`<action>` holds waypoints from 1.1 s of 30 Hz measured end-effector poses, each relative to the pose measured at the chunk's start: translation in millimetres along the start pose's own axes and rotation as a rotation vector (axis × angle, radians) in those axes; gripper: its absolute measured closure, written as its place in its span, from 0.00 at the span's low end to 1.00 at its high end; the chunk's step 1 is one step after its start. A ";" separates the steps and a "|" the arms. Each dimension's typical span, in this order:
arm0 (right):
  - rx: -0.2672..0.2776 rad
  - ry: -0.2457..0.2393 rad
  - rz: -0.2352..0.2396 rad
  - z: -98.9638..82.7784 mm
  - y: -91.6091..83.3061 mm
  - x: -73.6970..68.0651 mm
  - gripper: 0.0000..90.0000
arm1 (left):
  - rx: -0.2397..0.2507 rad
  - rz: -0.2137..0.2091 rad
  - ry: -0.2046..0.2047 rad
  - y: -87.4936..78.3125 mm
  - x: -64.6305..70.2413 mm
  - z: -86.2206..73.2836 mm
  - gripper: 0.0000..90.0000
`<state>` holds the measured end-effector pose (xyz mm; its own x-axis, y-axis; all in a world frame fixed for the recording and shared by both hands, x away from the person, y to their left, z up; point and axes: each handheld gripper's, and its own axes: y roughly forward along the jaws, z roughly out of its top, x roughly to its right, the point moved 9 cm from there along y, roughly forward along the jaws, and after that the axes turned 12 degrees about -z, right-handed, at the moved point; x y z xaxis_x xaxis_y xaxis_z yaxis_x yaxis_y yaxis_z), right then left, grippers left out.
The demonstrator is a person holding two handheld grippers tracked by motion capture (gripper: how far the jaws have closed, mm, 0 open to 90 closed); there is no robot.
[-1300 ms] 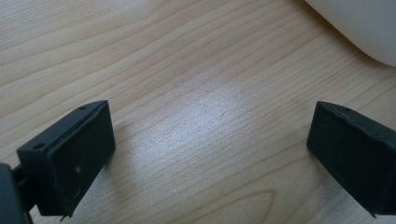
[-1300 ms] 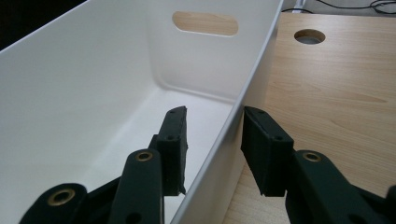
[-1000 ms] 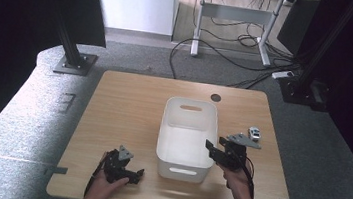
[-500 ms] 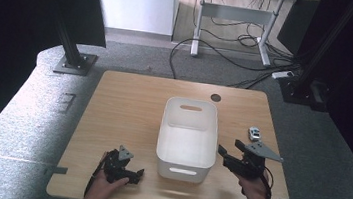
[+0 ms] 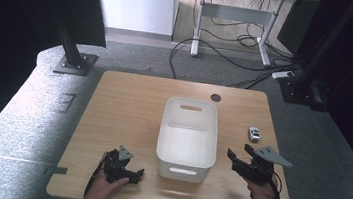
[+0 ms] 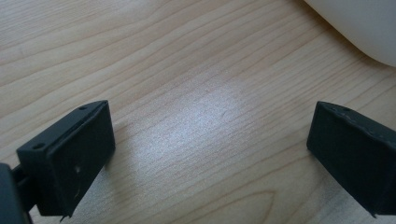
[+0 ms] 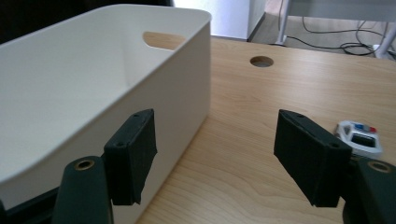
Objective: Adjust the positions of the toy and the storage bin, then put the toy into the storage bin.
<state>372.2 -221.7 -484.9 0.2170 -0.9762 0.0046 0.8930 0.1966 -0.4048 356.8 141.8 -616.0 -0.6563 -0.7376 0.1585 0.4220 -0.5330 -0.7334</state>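
The toy car (image 5: 254,134) sits on the counter (image 5: 128,104), right of the white bin (image 5: 185,158) and just beyond the right tongs (image 5: 238,154), whose jaws have just been opening and hold nothing. Steer right, straddle the car squarely, then close. The left tongs (image 5: 135,174) rest released.

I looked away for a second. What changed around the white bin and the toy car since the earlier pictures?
The right hand-held gripper drew back from the white bin's right wall toward the table's near right edge, its jaws having just opened, nothing between them. The toy police car, earlier beside the gripper, now lies apart on the table. The left hand-held gripper, open, the bin and the car kept their places.
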 end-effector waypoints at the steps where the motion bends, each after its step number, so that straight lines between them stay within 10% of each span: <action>1: -0.001 -0.006 -0.009 -1.4 0.5 2.6 0.32 | 0.001 0.000 -0.001 0.0 0.1 0.1 0.01; 33: -0.091 0.028 -0.162 -35.1 16.8 71.8 0.32 | 0.002 0.000 -0.002 0.1 0.1 0.2 0.01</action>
<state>389.0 -291.7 -523.5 0.0611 -0.9968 0.0519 0.8759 0.0286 -0.4817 356.8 141.5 -616.0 -0.6553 -0.7382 0.1601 0.4231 -0.5342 -0.7318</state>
